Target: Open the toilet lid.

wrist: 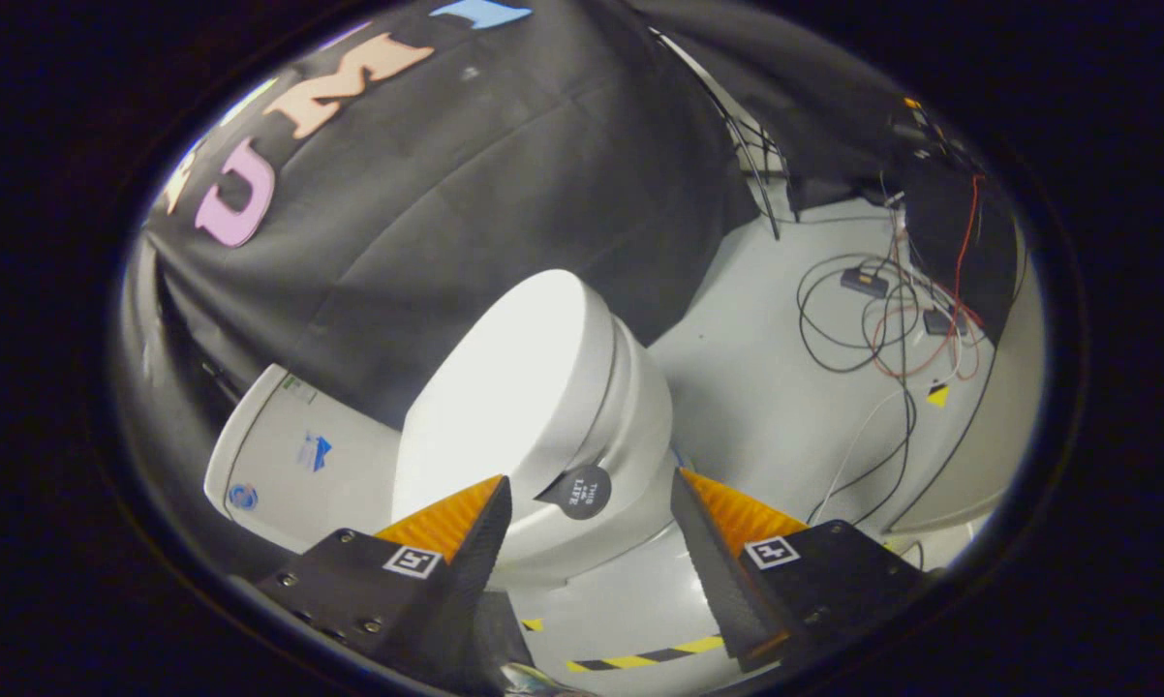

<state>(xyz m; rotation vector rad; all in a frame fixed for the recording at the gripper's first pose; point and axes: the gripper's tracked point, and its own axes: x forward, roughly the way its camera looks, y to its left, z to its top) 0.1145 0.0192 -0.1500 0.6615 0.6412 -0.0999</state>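
Observation:
A white toilet [630, 416] stands on the floor just ahead of my fingers, tilted in my view. Its lid [495, 387] lies flat and closed over the seat. A round dark tab [582, 491] sticks out from the lid's front rim, between my two fingertips and a little beyond them. The white tank [291, 465] sits behind the lid, against the black cloth wall. My gripper [592, 484] is open, one finger over the lid's front edge and the other beside the bowl, with nothing held between them.
Loose black, white and red cables [882, 339] with small boxes lie on the pale floor [766, 387] beyond the bowl. Black-and-yellow tape [650, 658] marks the floor below my fingers. Black cloth [505, 194] hangs behind the toilet.

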